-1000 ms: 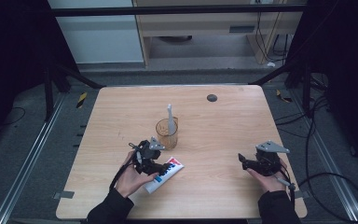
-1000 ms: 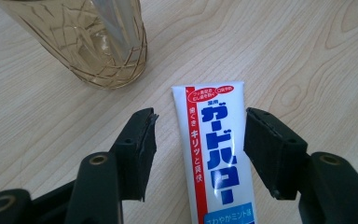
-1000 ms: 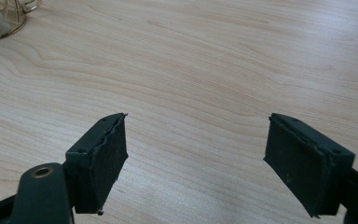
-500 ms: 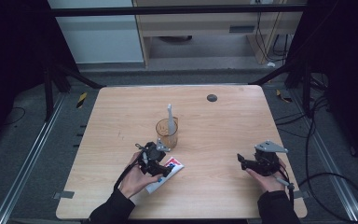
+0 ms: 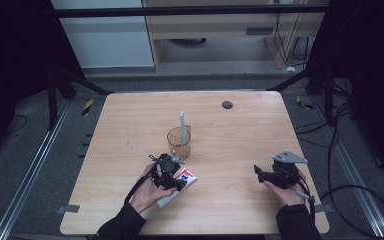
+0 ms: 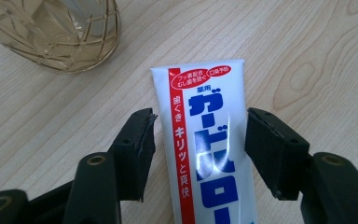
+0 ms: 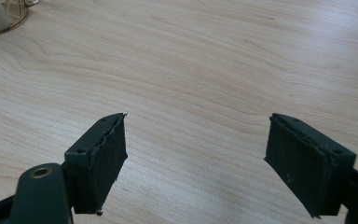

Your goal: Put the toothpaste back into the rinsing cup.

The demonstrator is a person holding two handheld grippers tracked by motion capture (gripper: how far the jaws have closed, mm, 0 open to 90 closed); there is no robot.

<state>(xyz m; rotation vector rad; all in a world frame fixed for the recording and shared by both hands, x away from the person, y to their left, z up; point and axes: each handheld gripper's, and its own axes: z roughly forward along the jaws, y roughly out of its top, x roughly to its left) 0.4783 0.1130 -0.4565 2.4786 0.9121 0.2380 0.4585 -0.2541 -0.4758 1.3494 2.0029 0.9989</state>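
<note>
In the left gripper view, the left gripper (image 6: 200, 149) is seen with its jaws spread to either side of a white tube (image 6: 209, 140), one pad at each edge of it; a thin gap is seen at each side, so the tube is straddled, not pinched. The tube lies flat on the table (image 6: 307, 56), its crimped end toward the top of the frame, with a red stripe and blue lettering along it. A ribbed amber glass (image 6: 60, 32) is seen at the upper left of that frame, near the tube's end but apart from it.

In the high view, the left gripper (image 5: 172, 176) is held low at the lower centre of the frame, angled up and to the right over the tube (image 5: 182, 181), by a left hand (image 5: 147, 192) whose dark sleeve enters from the bottom edge. The glass (image 5: 179, 142) stands just above it, with a pale grey object (image 5: 182, 125) upright inside.

In the right gripper view, the right gripper (image 7: 196, 158) is shown with its jaws set wide apart over bare wood, nothing between them. In the high view it (image 5: 260, 174) is held at the lower right, pointing left, by the right hand (image 5: 282, 192), with a grey plate (image 5: 289, 158) on top and a cable trailing to the right.
</note>
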